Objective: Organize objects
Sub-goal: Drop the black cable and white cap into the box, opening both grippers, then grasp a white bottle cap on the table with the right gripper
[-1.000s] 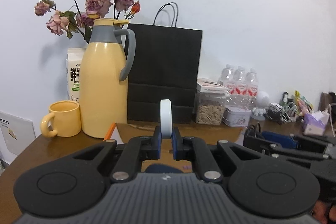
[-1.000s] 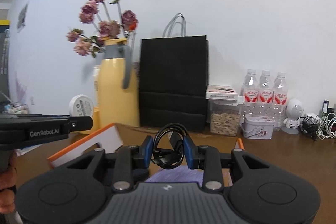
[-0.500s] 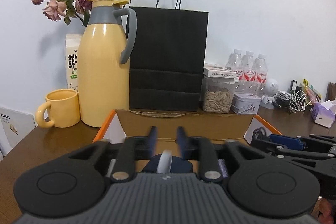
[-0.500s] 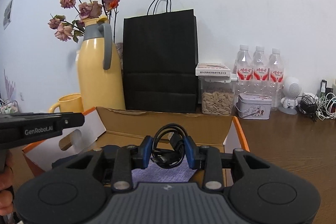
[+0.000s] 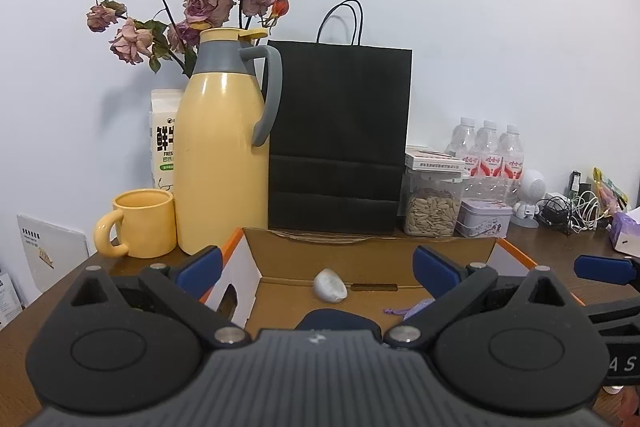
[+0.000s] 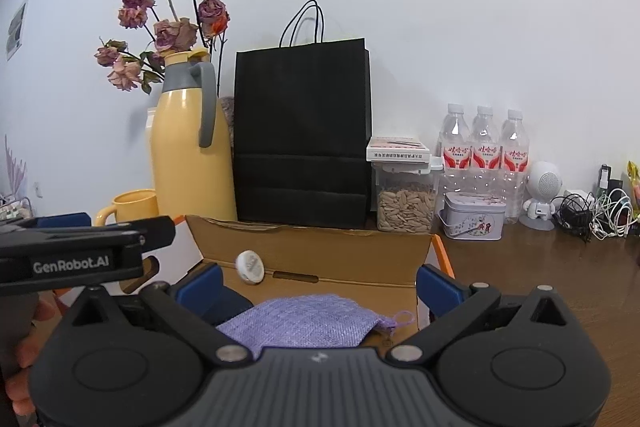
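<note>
Cardboard box (image 5: 372, 255) holds white round case (image 5: 330, 285), purple pouch (image 6: 296, 319); left gripper (image 5: 316, 261), right gripper (image 6: 318, 283) just sprung wide, both empty.

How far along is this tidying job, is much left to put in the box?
Done: a white round disc and a purple knitted pouch lie inside the cardboard box. In hand: nothing. The left claw and right claw have just been opening, with nothing between their jaws. Left: possibly the tangle of cables on the table; I can't tell.
</note>
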Demonstrator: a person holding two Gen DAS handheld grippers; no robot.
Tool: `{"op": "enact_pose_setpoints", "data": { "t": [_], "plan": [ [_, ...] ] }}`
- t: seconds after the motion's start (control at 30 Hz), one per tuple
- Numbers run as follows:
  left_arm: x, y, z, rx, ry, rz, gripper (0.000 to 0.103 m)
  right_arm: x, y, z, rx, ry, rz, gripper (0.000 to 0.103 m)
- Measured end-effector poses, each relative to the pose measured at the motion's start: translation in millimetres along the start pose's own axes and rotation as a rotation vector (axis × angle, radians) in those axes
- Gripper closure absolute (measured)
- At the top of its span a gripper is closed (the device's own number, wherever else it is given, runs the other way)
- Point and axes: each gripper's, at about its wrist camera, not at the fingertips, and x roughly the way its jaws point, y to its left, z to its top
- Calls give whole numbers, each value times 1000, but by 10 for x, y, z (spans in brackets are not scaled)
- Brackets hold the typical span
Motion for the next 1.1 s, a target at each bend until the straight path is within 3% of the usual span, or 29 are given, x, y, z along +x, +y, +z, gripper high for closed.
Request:
{"op": "enact_pose_setpoints", "data": {
  "t": [0.73,1.1],
  "plan": [
    [-339,117,60,-24,-32,-6,0,-410,-227,30,-5,-71,-41,0],
    [-650,301,-19,-12,16,-14,0,-741,-510,-217,-28,8,-77,0]
  ]
}}
